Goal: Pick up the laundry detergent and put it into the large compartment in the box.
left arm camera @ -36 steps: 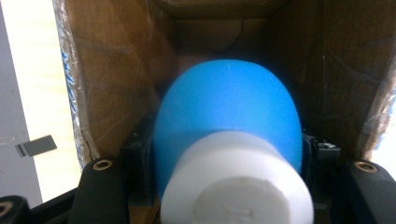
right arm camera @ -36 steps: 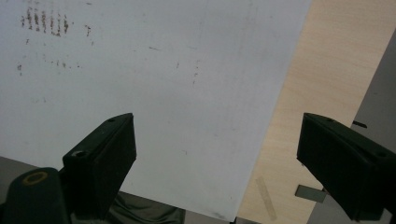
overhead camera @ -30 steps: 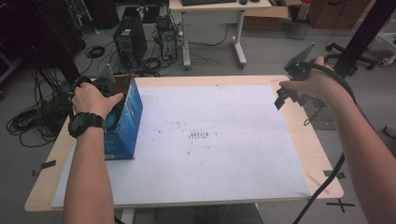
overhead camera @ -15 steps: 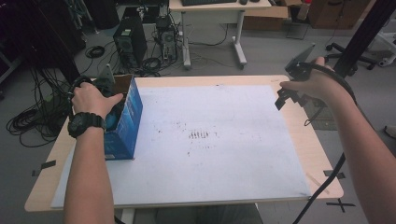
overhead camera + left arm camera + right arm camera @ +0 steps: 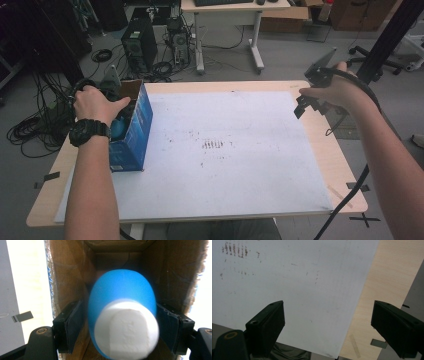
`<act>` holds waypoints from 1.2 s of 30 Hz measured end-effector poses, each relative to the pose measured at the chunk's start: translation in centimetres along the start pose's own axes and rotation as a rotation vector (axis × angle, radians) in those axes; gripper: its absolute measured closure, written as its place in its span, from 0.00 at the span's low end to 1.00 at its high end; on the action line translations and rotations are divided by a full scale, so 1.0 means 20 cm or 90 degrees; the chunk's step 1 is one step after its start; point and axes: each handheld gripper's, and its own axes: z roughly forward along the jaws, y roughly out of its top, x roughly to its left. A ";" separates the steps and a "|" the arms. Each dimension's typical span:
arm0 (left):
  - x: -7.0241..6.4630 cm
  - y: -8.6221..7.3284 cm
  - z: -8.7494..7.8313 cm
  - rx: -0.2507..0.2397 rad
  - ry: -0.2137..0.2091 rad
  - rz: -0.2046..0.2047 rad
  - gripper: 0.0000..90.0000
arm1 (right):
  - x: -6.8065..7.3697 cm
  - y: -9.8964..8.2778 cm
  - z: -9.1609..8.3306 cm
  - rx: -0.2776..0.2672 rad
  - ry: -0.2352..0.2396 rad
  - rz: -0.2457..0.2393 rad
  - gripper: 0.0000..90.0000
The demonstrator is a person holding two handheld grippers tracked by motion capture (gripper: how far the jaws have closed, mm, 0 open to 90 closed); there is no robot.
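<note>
A blue cardboard box (image 5: 132,135) stands open-topped at the table's left edge. My left gripper (image 5: 120,312) reaches down into it, under the person's left hand (image 5: 95,102). Between its jaws sits a blue rounded object with a white end (image 5: 125,325), inside the box's brown walls (image 5: 67,277). The jaws have just been opening; a gap shows between the left pad (image 5: 75,320) and the object. A bit of that blue object (image 5: 119,127) shows in the high view. My right gripper (image 5: 306,104) hangs over the table's right side, wide open (image 5: 328,305) with nothing between its jaws.
A white sheet (image 5: 225,150) covers most of the wooden table (image 5: 340,165). Tape strips (image 5: 357,186) lie near the right front corner. Beyond the far edge are a computer tower (image 5: 136,42), cables on the floor and a desk (image 5: 230,15). A black post (image 5: 387,45) rises at the right.
</note>
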 end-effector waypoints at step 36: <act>-0.40 -0.02 -0.41 -0.096 -0.001 0.035 0.23 | -0.02 -0.01 0.00 -0.003 0.013 -0.003 0.13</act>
